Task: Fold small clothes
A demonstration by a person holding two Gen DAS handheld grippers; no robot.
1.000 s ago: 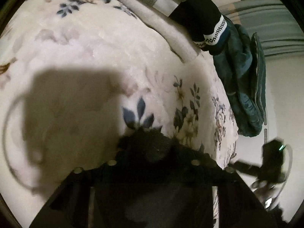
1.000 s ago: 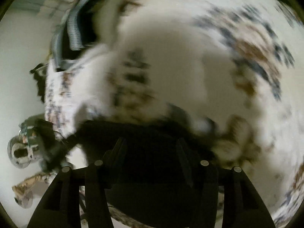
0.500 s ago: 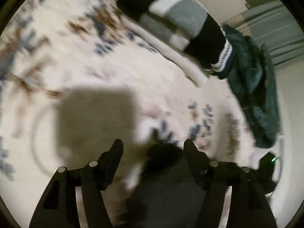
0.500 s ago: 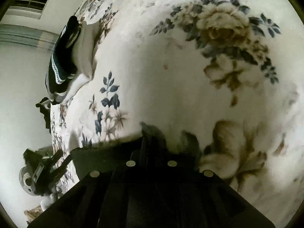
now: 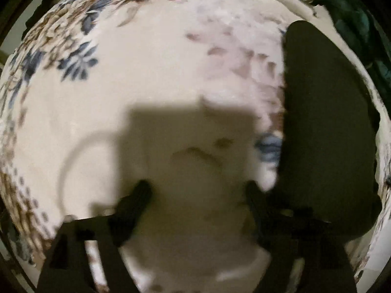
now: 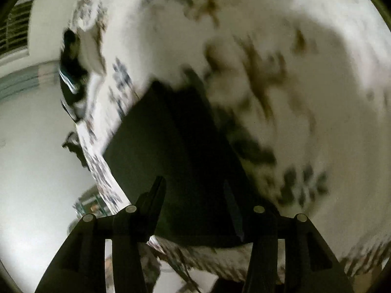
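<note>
A small black garment (image 5: 327, 131) lies flat on the floral blanket (image 5: 151, 78), at the right in the left wrist view. My left gripper (image 5: 195, 195) is open and empty over bare blanket, just left of the garment. In the right wrist view the same black garment (image 6: 176, 146) lies directly ahead of my right gripper (image 6: 193, 190), which is open and empty just above its near edge. Both views are blurred by motion.
A pile of other clothes sits at the blanket's far edge: a dark green garment (image 5: 359, 24) in the left wrist view, a black one with white trim (image 6: 70, 73) in the right wrist view. The bed edge (image 6: 97, 161) runs along the left of the right wrist view.
Both grippers have let go of the black garment and opened. It now lies flat on the blanket. The left gripper has swung to its left and the right gripper has pulled back.
</note>
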